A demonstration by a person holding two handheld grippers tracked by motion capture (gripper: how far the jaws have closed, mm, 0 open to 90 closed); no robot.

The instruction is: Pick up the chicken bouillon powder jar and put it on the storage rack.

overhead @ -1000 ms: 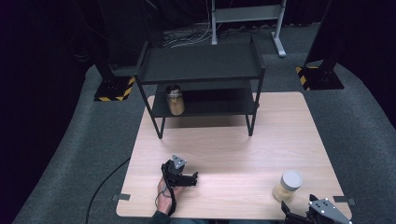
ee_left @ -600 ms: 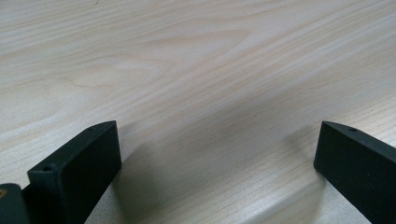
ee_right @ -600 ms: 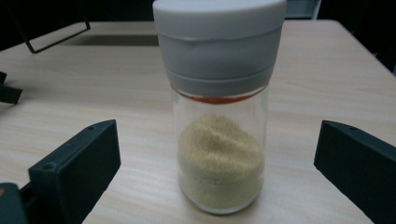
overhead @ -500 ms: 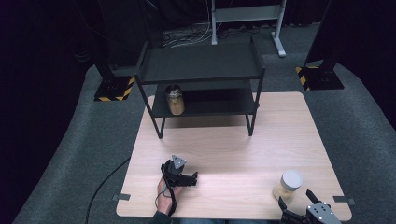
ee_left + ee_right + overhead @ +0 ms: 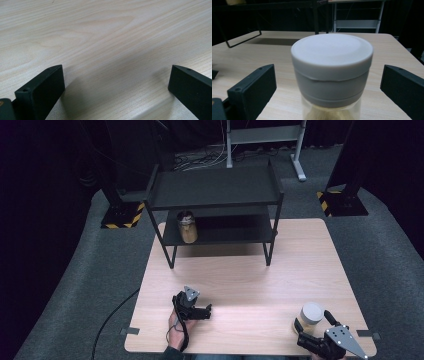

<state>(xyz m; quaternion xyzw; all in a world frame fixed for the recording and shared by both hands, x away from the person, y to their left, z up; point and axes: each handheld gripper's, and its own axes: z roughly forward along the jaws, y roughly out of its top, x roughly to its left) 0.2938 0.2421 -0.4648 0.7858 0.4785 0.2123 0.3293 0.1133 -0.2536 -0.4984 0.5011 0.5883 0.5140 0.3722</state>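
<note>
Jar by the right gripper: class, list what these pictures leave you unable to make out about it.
- Jar base: cut off by the bottom edge in the right gripper view.
- Its contents: pale stuff under the grey lid, too little showing to name.
- Near side in the high view: hidden behind the right gripper.

The left gripper (image 5: 206,311) lies low near the person's edge, its jaws spread wide, held by the left hand (image 5: 176,322). The right gripper (image 5: 312,332) is at the near right corner, its jaws also wide apart.
</note>
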